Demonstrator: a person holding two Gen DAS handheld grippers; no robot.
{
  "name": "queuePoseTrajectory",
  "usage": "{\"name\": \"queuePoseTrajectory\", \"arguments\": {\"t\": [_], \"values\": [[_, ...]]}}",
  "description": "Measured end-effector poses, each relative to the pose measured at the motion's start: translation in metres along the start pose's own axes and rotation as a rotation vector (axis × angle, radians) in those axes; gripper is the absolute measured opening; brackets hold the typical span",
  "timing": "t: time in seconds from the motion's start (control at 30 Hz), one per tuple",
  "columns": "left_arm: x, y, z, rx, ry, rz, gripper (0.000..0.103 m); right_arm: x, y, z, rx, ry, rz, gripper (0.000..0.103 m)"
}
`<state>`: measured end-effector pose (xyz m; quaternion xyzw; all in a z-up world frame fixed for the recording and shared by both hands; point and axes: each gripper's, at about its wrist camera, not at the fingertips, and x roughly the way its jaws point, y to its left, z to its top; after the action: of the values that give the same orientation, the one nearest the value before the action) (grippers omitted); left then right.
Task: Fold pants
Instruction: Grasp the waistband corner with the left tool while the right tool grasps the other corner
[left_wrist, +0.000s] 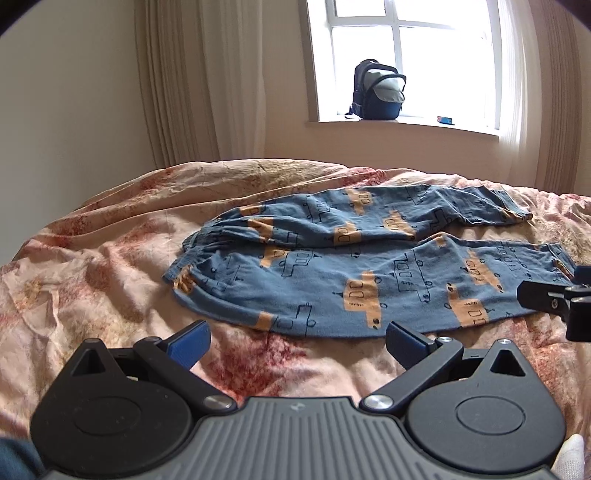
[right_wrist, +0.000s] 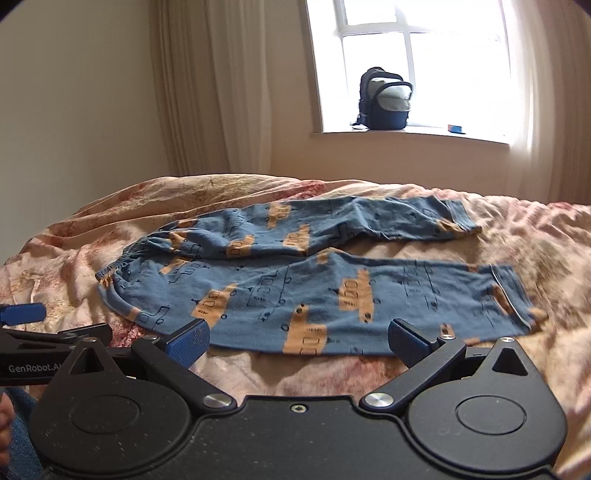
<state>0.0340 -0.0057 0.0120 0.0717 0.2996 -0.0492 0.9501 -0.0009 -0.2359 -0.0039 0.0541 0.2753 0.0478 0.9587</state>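
Blue pants (left_wrist: 351, 273) with orange vehicle prints lie spread flat on the bed, waistband at the left, both legs running right. They also show in the right wrist view (right_wrist: 314, 291). My left gripper (left_wrist: 297, 341) is open and empty, just in front of the near leg's edge, toward the waist end. My right gripper (right_wrist: 297, 339) is open and empty, at the near leg's front edge toward the cuff end. The right gripper's side shows at the right edge of the left wrist view (left_wrist: 554, 299); the left gripper's side shows at the left of the right wrist view (right_wrist: 48, 343).
The bed is covered by a rumpled pink floral duvet (left_wrist: 92, 280). A dark blue backpack (left_wrist: 378, 92) and a small blue object (left_wrist: 445, 120) sit on the windowsill behind the bed. Cream curtains (left_wrist: 199, 81) hang beside the window.
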Motion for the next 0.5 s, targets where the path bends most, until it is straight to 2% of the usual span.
{"name": "queuePoseTrajectory", "arguments": {"t": [0.1, 0.27, 0.4, 0.5], "values": [[0.016, 0.009, 0.024, 0.038, 0.021, -0.044, 0.103, 0.017, -0.010, 0.023, -0.071, 0.000, 0.031, 0.103], [0.068, 0.041, 0.077, 0.055, 0.072, -0.082, 0.103, 0.059, -0.030, 0.059, -0.176, 0.040, 0.158, 0.103], [0.130, 0.074, 0.116, 0.123, 0.039, -0.067, 0.103, 0.104, -0.044, 0.082, -0.270, 0.064, 0.192, 0.103], [0.186, 0.097, 0.143, 0.180, 0.038, -0.062, 0.103, 0.141, -0.059, 0.101, -0.277, 0.050, 0.209, 0.103]]}}
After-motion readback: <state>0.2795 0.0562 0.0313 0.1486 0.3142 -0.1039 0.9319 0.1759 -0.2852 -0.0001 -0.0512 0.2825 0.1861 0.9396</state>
